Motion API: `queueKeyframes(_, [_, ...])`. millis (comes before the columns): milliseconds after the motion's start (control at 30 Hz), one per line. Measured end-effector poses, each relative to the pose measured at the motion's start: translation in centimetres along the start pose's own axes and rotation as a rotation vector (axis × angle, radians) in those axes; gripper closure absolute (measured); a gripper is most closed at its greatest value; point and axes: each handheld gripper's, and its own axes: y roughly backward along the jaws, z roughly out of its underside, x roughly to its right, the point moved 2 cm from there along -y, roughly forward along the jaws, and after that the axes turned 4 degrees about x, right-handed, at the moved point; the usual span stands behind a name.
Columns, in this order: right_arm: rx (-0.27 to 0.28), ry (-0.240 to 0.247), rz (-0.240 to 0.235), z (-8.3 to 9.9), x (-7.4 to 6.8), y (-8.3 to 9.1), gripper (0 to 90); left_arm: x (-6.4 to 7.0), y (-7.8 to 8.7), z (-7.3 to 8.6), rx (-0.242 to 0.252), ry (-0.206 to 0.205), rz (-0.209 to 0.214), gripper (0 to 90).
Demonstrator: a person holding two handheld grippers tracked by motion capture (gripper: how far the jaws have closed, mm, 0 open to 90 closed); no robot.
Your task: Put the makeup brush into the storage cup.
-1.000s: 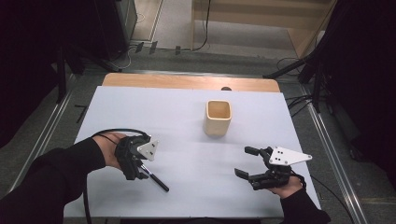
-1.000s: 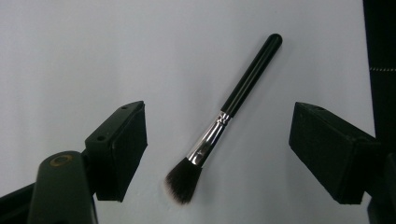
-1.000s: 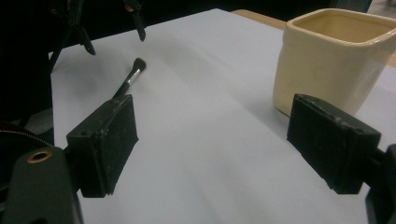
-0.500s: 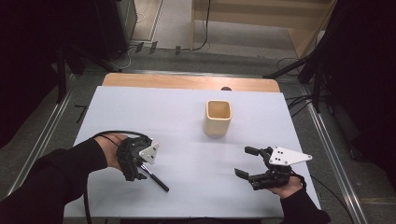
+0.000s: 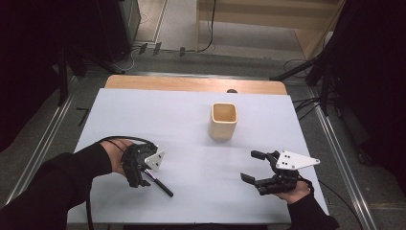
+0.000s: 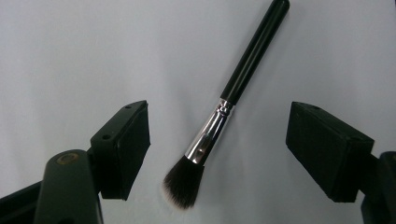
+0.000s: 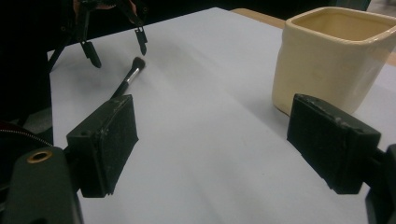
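A makeup brush (image 6: 212, 133) with a black handle, silver ferrule and dark bristles lies flat on the white table (image 5: 143, 115). My left gripper (image 6: 219, 116) hangs open just above it, one jaw on each side of the ferrule, neither touching it. In the high view the left gripper (image 5: 140, 181) points down at the brush (image 5: 160, 184) near the table's front left. My right gripper (image 5: 249, 166) is open and holds nothing at the front right. In its own view the right gripper (image 7: 210, 112) faces the brush (image 7: 128, 77) and the far-off left gripper (image 7: 114, 44).
A cream square cup (image 5: 223, 120) stands upright in the middle of the table, right of centre; it also appears close by as the cup (image 7: 336, 51) in the right gripper view. A bare wooden strip (image 5: 191, 84) runs along the table's far edge.
The left gripper has eased slightly toward the near edge over the brush. The brush, the cup and the right gripper have stayed put.
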Motion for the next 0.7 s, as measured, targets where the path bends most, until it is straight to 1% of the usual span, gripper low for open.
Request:
queueKeyframes(233, [0.001,-0.001,-0.002,0.0,0.0,0.0,16.5,-0.2,-0.4,0.0,0.009,-0.026,0.015,23.3])
queueKeyframes(267, [0.001,-0.001,-0.002,0.0,0.0,0.0,16.5,-0.2,-0.4,0.1,0.01,-0.026,0.012,23.4])
queueKeyframes(333, [0.001,-0.001,-0.002,0.0,0.0,0.0,16.5,-0.4,-0.6,0.1,0.002,-0.037,0.008,23.7])
queueKeyframes(367, [0.001,-0.001,-0.002,0.0,0.0,0.0,16.5,-0.3,-0.7,0.2,-0.002,-0.028,0.012,23.8])
queueKeyframes(433, [0.0,-0.002,-0.001,0.0,0.0,0.0,16.5,-0.3,-0.9,0.2,-0.015,-0.044,0.009,24.0])
queueKeyframes(467, [0.0,-0.002,-0.001,0.0,0.0,0.0,16.5,-0.3,-0.9,0.2,-0.015,-0.044,0.009,24.7])
queueKeyframes(500, [0.0,-0.002,-0.001,0.0,0.0,0.0,16.5,-0.3,-1.0,0.2,-0.021,-0.05,0.016,24.7])
queueKeyframes(600, [0.0,-0.001,-0.002,0.0,0.0,0.0,16.6,-0.4,-1.2,0.3,-0.022,-0.054,0.023,25.2])
queueKeyframes(667, [0.0,-0.003,-0.001,0.0,0.0,0.0,16.6,-0.5,-1.4,0.3,-0.031,-0.068,0.025,25.4])
queueKeyframes(700, [0.0,-0.003,-0.001,0.0,0.0,0.0,16.6,-0.5,-1.4,0.3,-0.031,-0.068,0.025,25.5])
